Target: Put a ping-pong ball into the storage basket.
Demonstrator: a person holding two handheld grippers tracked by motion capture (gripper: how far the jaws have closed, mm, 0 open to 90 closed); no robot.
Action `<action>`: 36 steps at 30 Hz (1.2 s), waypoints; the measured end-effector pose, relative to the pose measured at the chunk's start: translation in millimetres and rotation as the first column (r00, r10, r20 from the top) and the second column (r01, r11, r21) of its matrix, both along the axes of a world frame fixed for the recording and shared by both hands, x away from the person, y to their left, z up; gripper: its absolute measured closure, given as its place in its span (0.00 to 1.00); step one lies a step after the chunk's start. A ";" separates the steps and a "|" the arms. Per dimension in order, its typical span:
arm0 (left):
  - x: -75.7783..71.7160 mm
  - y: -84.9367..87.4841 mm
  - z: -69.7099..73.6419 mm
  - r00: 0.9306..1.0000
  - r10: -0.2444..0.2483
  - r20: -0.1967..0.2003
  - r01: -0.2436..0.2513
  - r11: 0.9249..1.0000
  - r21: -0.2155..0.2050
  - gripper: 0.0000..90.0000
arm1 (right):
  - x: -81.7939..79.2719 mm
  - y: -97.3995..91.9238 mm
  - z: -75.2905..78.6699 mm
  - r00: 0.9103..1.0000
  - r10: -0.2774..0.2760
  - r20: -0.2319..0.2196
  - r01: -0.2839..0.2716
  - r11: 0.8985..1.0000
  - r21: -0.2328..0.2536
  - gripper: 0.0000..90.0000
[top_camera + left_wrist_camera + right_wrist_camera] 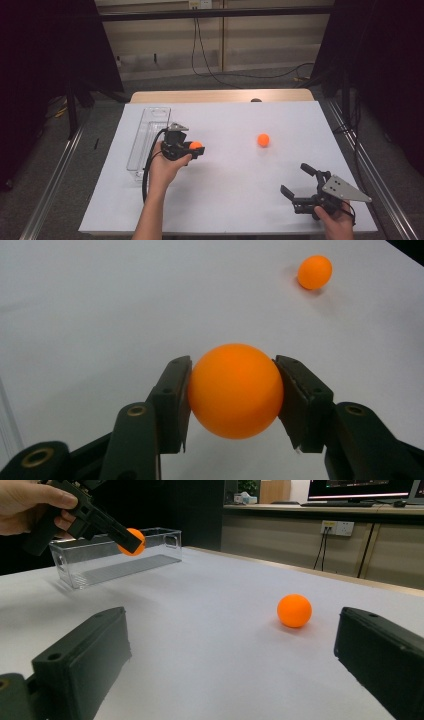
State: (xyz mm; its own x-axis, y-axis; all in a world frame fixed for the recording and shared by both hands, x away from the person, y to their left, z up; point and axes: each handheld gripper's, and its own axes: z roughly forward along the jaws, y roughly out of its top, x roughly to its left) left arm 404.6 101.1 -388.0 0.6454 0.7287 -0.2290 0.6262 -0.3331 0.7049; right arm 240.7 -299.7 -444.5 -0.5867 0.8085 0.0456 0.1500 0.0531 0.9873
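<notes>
the left gripper is clamped on an orange ball, held above the white table just beside the clear tray. a second ball lies loose on the table, well apart from the tray. the right gripper hovers near the front edge, jaws wide apart and holding nothing.

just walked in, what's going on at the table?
A person works two handheld grippers over a white table. The left gripper is shut on an orange ball, held above the surface beside a clear plastic tray. A second orange ball lies loose mid-table. The right gripper is open and low near the front edge, its jaws pointing toward that loose ball. The tray looks empty.
</notes>
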 end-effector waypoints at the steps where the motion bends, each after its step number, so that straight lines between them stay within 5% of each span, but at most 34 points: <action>1: 0.1 1.1 1.0 1.000 -0.001 0.002 0.001 1.000 0.002 0.56 | -0.1 -0.1 0.0 1.000 0.000 0.001 0.000 1.000 -0.002 0.01; 16: 1.0 14.6 7.8 1.000 0.021 0.004 -0.021 0.999 -0.039 0.56 | 1.3 -1.1 -0.8 1.000 -0.013 -0.004 0.012 1.000 -0.001 0.01; 36: 1.3 26.1 12.9 0.999 0.045 0.022 -0.045 0.999 -0.019 0.56 | 1.4 -2.2 -0.9 1.000 -0.018 -0.004 0.018 1.000 0.003 0.01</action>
State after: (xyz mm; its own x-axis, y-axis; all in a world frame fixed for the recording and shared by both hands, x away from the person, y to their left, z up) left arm 405.9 127.2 -375.1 0.6169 0.7530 -0.2288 0.6245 -0.2915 0.7246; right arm 242.1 -301.9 -445.4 -0.5719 0.8188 0.0504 0.1546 0.0473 0.9868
